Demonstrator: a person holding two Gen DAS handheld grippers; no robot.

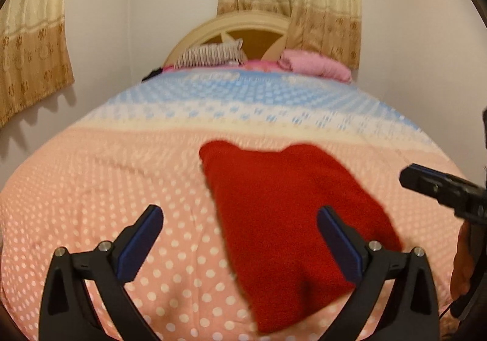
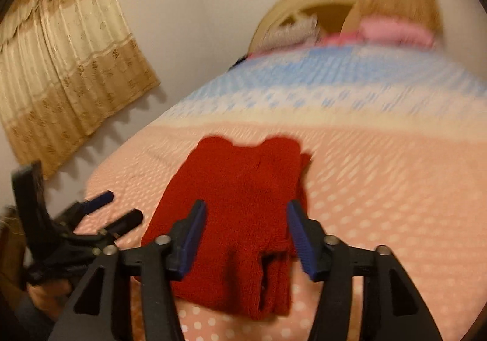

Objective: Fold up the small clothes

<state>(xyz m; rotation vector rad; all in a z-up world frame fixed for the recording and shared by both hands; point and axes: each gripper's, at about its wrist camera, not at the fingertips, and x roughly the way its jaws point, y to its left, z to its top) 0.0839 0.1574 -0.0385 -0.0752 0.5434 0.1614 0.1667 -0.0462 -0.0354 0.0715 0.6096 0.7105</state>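
Folded red garment (image 1: 292, 219) lies flat on a dotted pink bed (image 1: 106, 188). Left gripper (image 1: 240, 228) beside it, jaws wide, empty. Right gripper (image 2: 246, 231) above it, jaws partly open, gripping nothing.

No readable text, labels, brands, numbers or signs in either view.
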